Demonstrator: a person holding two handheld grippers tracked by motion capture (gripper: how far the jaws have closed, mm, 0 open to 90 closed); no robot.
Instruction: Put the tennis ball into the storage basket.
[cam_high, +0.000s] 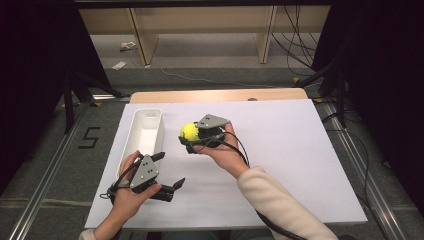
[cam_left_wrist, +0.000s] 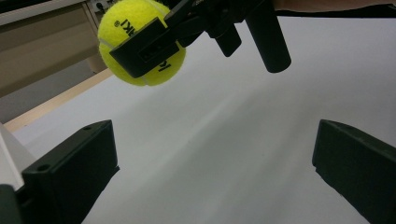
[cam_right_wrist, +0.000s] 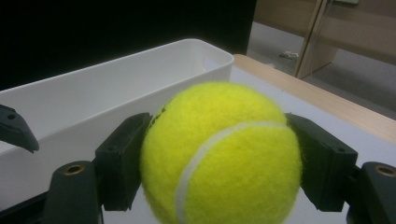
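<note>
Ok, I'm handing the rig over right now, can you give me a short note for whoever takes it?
Right hand-held gripper: shut on the tennis ball, held above the table beside the white bin.
Left hand-held gripper: open, nothing between its jaws, near the bin's close end.
Done: ball picked up.
Left: probably carry it over the bin and release it inside; the ball is not yet over the rim.

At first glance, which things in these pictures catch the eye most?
A bright yellow felt tennis ball stands out, clamped in the right gripper above the white table sheet. To its left lies a long white plastic bin, and near the front edge the left gripper rests with jaws open.
</note>
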